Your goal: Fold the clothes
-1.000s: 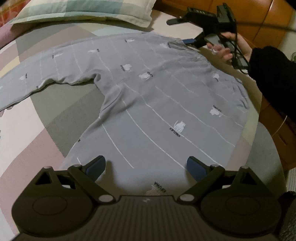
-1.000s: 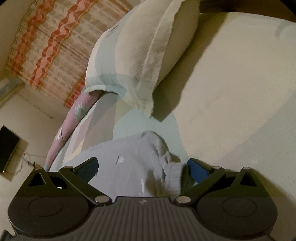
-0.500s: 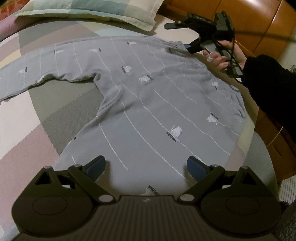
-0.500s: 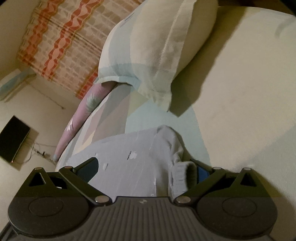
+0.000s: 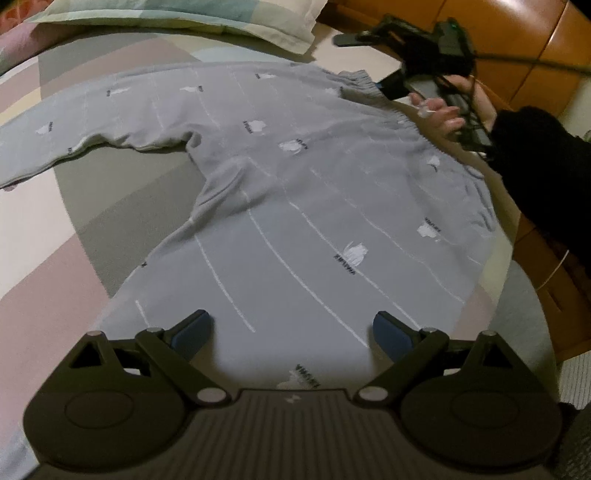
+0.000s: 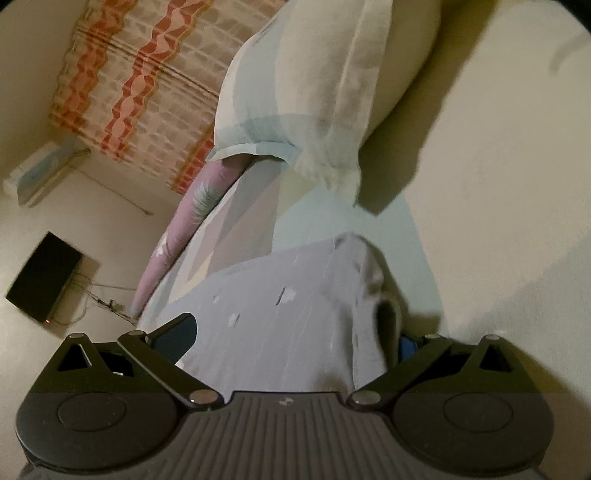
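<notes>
Grey long-sleeved top lies spread flat on the bed, one sleeve stretched out sideways across the patchwork sheet, hem nearest the left wrist camera, neck end toward the pillow. Left claw hangs just over the hem with its blue pads wide apart, cloth visible between them but not gripped; judged to be staged there so the bottom edge can be taken once the far side is ready. Right claw, seen from the left camera, sits at the collar or shoulder edge, with the person's hand and dark sleeve behind it. In its own view the right claw is spread as well, with bunched ribbed fabric pushed up against its right pad; the pads are too far apart for a pinch. Likely step: lining up both ends for the first fold. Risk: the bunched edge may be caught in more layers than intended.
</notes>
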A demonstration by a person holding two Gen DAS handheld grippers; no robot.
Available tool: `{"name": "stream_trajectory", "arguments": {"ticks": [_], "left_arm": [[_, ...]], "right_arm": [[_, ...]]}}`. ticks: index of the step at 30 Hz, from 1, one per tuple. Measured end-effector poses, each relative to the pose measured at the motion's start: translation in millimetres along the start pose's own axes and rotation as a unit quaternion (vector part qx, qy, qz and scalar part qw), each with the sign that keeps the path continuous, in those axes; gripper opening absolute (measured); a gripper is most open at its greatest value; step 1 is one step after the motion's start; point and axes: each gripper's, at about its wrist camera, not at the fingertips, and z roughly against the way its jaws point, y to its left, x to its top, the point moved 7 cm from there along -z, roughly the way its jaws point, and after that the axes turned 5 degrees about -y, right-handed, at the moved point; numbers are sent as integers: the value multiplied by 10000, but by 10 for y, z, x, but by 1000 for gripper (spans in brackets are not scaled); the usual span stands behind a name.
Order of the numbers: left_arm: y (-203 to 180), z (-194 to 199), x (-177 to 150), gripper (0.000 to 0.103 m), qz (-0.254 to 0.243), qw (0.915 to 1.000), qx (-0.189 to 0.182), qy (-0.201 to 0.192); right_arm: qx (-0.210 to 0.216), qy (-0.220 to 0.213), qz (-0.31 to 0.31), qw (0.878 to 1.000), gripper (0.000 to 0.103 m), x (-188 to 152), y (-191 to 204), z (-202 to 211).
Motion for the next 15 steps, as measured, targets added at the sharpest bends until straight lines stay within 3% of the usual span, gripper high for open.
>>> {"name": "stream_trajectory", "arguments": {"ticks": [8, 11, 12, 13, 14, 15], "left_arm": [[-1, -3, -52, 95, 37, 9999, -95, -66], [-6, -7, -42, 95, -13, 9999, -87, -51], [-12, -5, -37, 95, -29, 10000, -75, -56], [-19, -6, -38, 95, -28, 9999, -87, -62], [-26, -6, -40, 95, -25, 9999, -100, -68], [-30, -6, -45, 95, -44, 9999, -102, -60]], "right_arm": [[208, 220, 345, 9989, 99, -223, 50, 127], [-37, 205, 165, 9996, 67, -107, -101, 112], [-162, 189, 23, 9997, 46, -68, -182, 106], [-289, 200, -67, 9994, 16, -48, -266, 102], [-384, 209, -178, 9989, 5, -49, -364, 104], [-420, 198, -231, 9987, 6, -54, -406, 105]]}}
